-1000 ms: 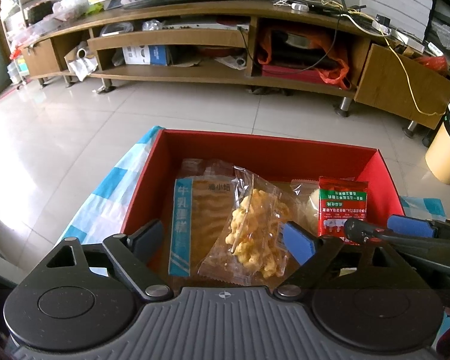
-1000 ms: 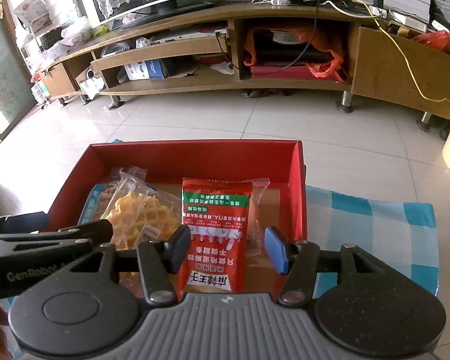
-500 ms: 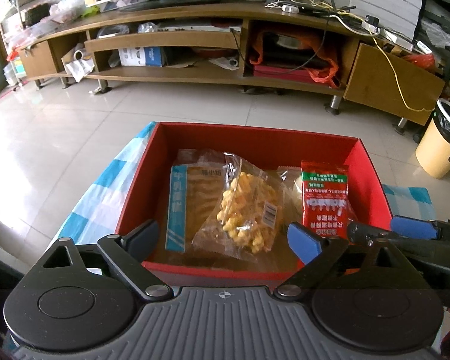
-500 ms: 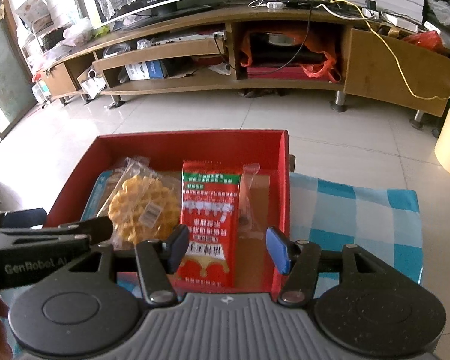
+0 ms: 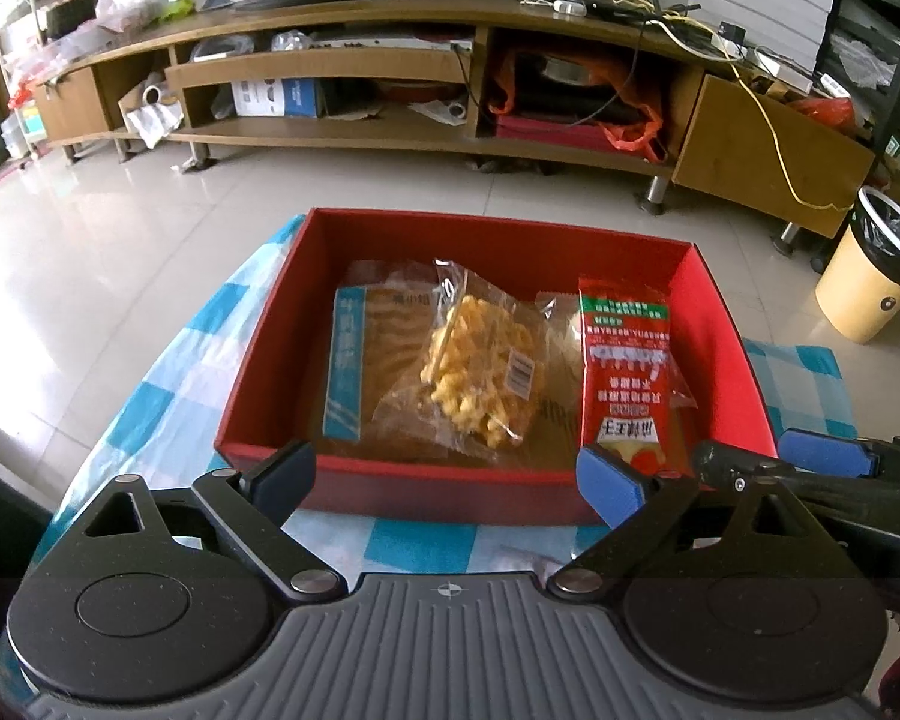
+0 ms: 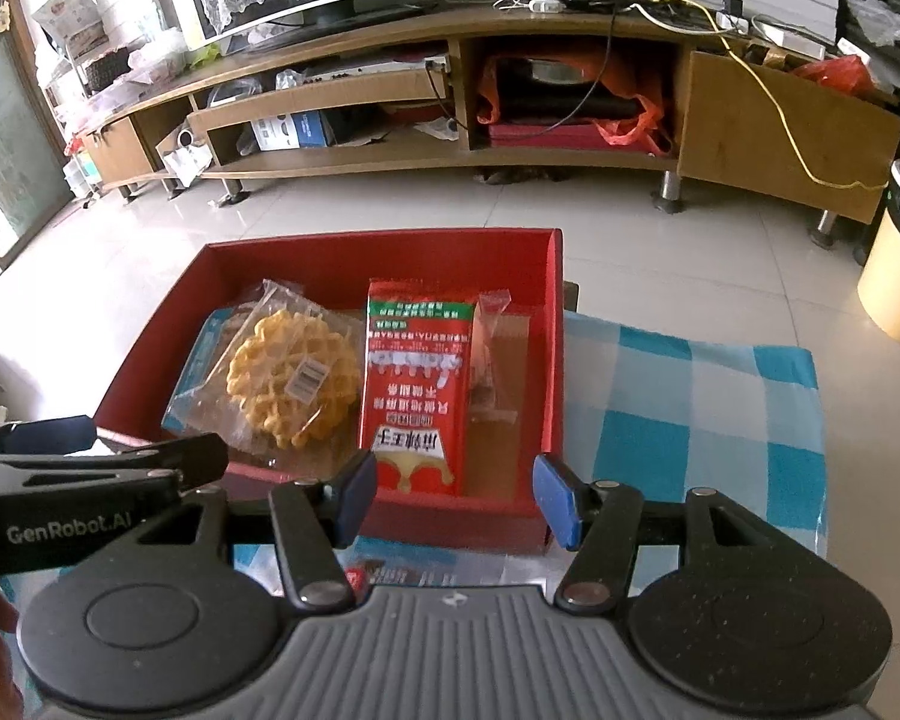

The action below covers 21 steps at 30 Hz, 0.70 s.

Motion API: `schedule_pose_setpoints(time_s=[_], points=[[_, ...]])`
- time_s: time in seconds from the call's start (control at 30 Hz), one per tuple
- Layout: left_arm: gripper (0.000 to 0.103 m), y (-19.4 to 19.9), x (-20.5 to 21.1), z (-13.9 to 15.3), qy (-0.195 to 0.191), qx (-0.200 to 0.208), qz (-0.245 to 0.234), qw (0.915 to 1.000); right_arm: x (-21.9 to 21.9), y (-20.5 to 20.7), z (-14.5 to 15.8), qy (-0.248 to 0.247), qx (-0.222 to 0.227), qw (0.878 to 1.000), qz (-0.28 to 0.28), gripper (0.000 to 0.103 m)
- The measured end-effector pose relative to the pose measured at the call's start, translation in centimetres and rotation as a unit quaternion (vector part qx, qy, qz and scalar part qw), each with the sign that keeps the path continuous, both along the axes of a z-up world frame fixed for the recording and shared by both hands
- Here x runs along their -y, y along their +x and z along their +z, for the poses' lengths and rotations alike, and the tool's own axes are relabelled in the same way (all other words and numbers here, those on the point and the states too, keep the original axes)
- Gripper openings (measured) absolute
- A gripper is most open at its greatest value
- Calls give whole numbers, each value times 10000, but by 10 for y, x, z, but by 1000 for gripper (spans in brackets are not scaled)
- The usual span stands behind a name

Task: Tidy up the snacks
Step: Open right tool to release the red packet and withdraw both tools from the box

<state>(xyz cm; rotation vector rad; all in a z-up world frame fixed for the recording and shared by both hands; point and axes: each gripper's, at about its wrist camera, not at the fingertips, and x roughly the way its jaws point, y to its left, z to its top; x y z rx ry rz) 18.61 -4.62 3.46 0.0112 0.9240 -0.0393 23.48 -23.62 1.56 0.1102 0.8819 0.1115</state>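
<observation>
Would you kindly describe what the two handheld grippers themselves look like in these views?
Both look alike: the left gripper and right gripper have black linkage arms on round black discs, a ribbed grey body with a small compass-like mark, and blue pads on the fingers. The left one's side reads "GenRobot.AI" in the right wrist view.

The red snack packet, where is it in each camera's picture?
Left wrist view: the red packet lies at the right end of the red box, right of the waffle bag.
Right wrist view: the red packet sits mid-picture, again right of the waffle bag.
Shared landmark: the red box's far wall.
</observation>
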Motion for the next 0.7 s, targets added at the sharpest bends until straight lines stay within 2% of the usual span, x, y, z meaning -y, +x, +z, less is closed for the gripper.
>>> schedule_pose_setpoints(time_s=[0.23,0.57,0.7], points=[[97,-18,-2,-7,-34,-168,-44,9998,-3,-19,-5,-79,-149,9998,60,58],[98,-54,-3,-25,-307,-637,-138,9974,1,-52,-17,-185,-373,9990,136,58],[99,-66,3,-36,-302,-840,-182,9958,8,-64,-15,-153,-369,9992,47,58]])
